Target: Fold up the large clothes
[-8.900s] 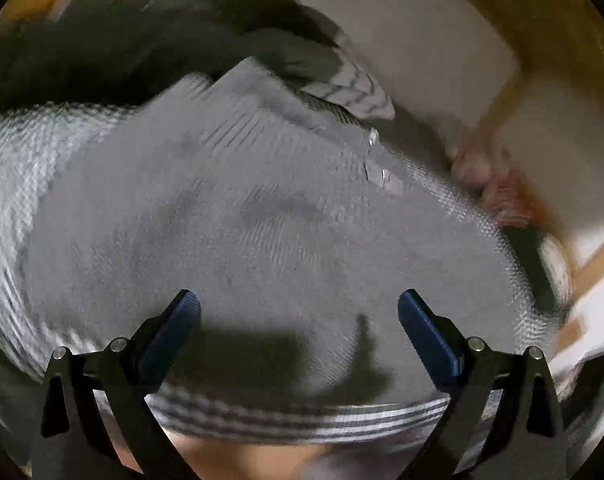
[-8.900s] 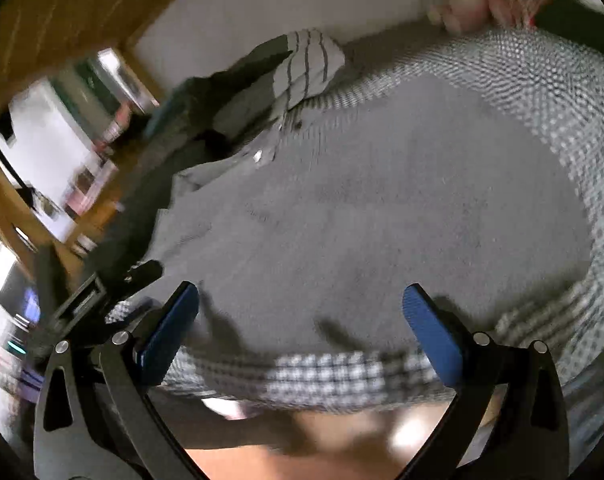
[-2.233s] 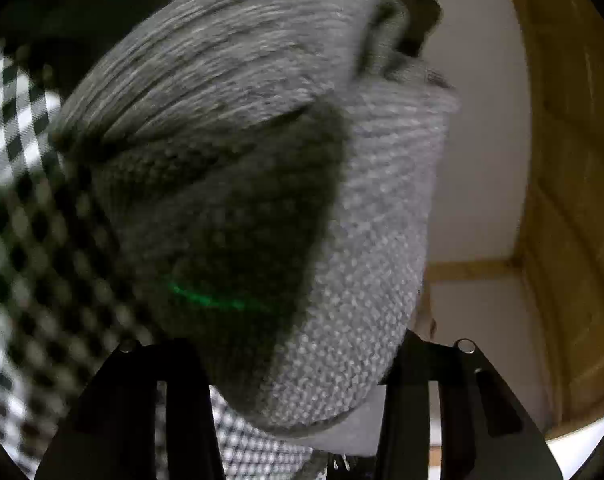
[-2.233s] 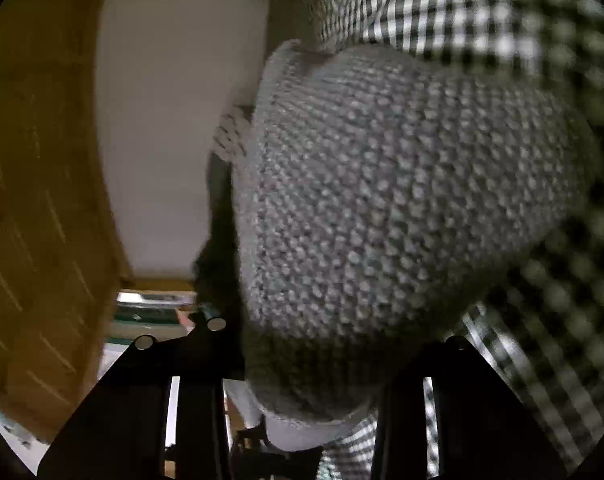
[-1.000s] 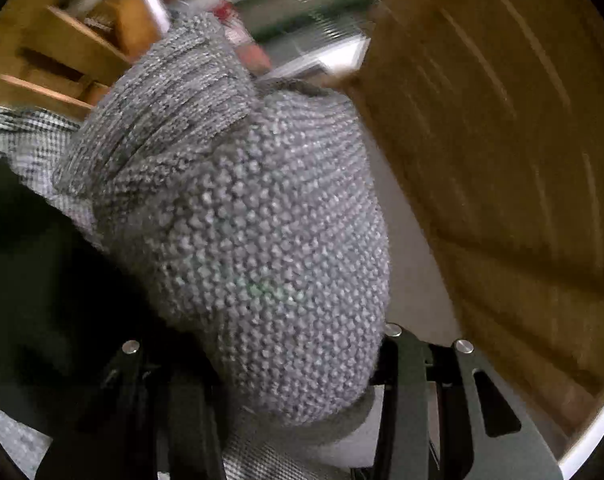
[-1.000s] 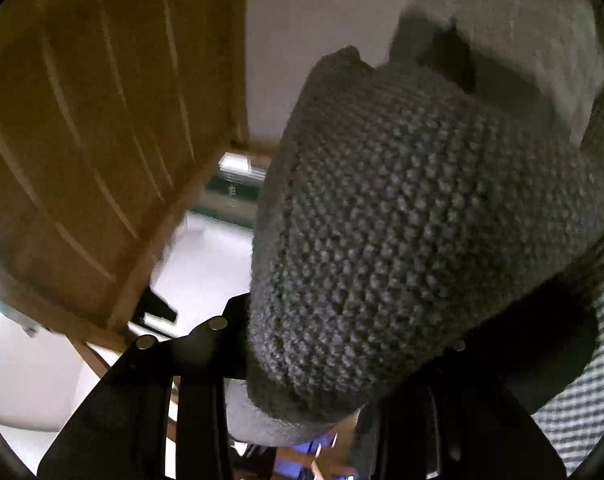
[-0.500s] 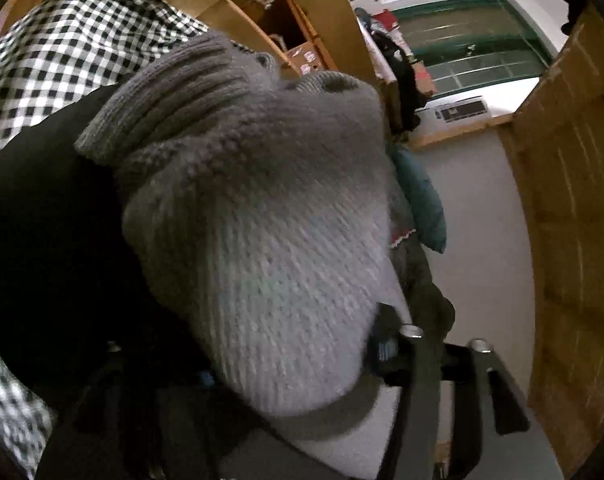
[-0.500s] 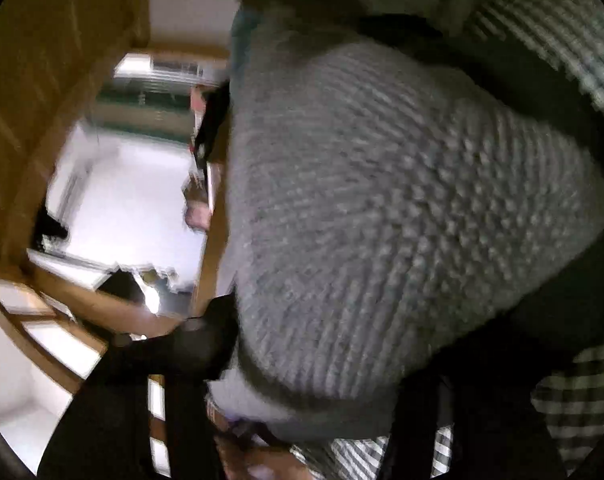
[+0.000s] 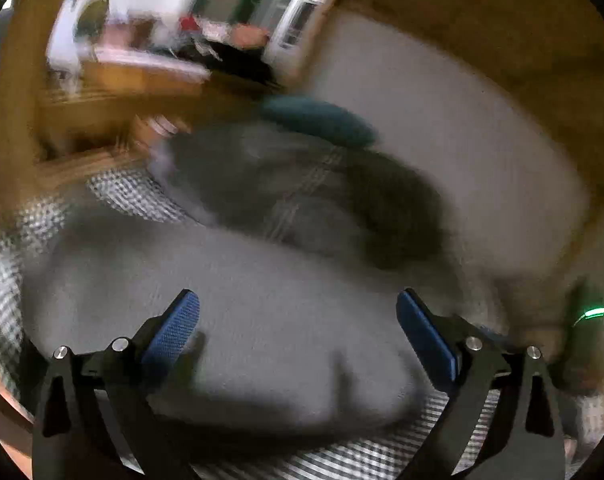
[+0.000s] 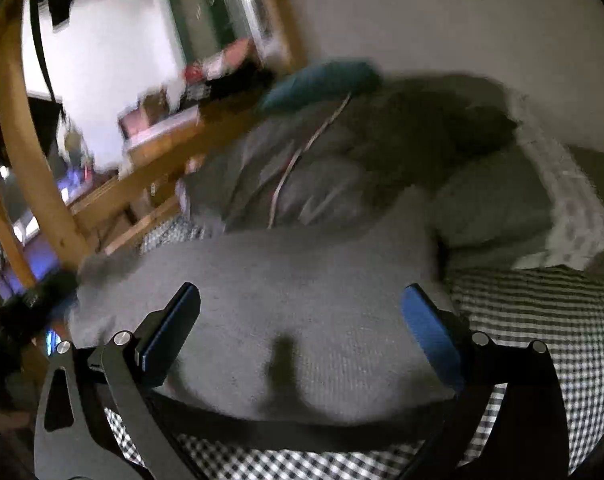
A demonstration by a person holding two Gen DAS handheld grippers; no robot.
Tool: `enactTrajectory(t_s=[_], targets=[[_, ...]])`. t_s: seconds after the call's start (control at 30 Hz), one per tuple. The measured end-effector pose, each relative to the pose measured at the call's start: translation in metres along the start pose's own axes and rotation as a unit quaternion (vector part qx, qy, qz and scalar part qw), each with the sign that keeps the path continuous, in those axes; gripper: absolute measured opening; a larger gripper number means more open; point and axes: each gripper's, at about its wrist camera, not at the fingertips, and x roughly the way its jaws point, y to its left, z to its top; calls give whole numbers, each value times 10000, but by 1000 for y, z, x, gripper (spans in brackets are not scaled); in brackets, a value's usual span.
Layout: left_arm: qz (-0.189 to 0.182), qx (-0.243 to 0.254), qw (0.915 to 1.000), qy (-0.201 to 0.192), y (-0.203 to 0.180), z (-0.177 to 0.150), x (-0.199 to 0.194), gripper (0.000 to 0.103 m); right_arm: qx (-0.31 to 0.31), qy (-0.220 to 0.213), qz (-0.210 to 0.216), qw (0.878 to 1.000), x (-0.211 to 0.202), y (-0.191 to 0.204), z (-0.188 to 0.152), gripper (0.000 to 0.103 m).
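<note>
A folded grey knit sweater (image 9: 262,312) lies flat on the black-and-white checked bed cover (image 9: 134,196). It fills the lower half of both wrist views, and the right wrist view shows the same sweater (image 10: 302,300). My left gripper (image 9: 298,320) hovers over it, jaws still opening wide, nothing between the blue pads. My right gripper (image 10: 300,316) also hangs above the sweater with its jaws opening and nothing held. Both views are blurred by motion.
Behind the sweater lies a heap of dark grey clothes (image 10: 342,160) with a teal piece (image 10: 322,80) on top. A pale folded item (image 10: 562,208) rests at right. A wooden bed frame (image 10: 150,184) and a white wall (image 9: 442,128) border the bed.
Both grippers let go of the grey sweater and opened wide. The bundle that filled both views now lies flat on the bed, and both grippers rolled and swung round over it.
</note>
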Motion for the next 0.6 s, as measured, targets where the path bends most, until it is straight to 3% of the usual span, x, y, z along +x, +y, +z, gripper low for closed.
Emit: enactTrajectory(t_s=[0.03,0.1,0.13,0.17,0.2,0.27,0.4,0.6], targets=[[578,129,9982,110,9,10,23,97,-13,266,-110,9996,17,3,4,99],[1302,188,9895,600,31,15,61,97,-46,580,-303,9978,37,11,11,100],[1468,220,9847,909,37,12,74,97,-124,653,-449,9968,46,13,5,100],[1566,290,9799,1201,43,4,90,97,-249,723,-602,9953,53,16,0,100],[1636,566,9771,1236,39,-9,98,97,-401,817,-724,9932,63,15,-8,100],[1782,930,9747,975,27,-17,99,97,-620,929,-895,9897,77,19,-22,100],[1841,849,9759,810,29,-13,110,97,-741,877,-1131,9869,95,16,-44,100],[1793,950,9748,924,8,-25,104,98,-631,1052,-1104,9863,113,8,-51,100]])
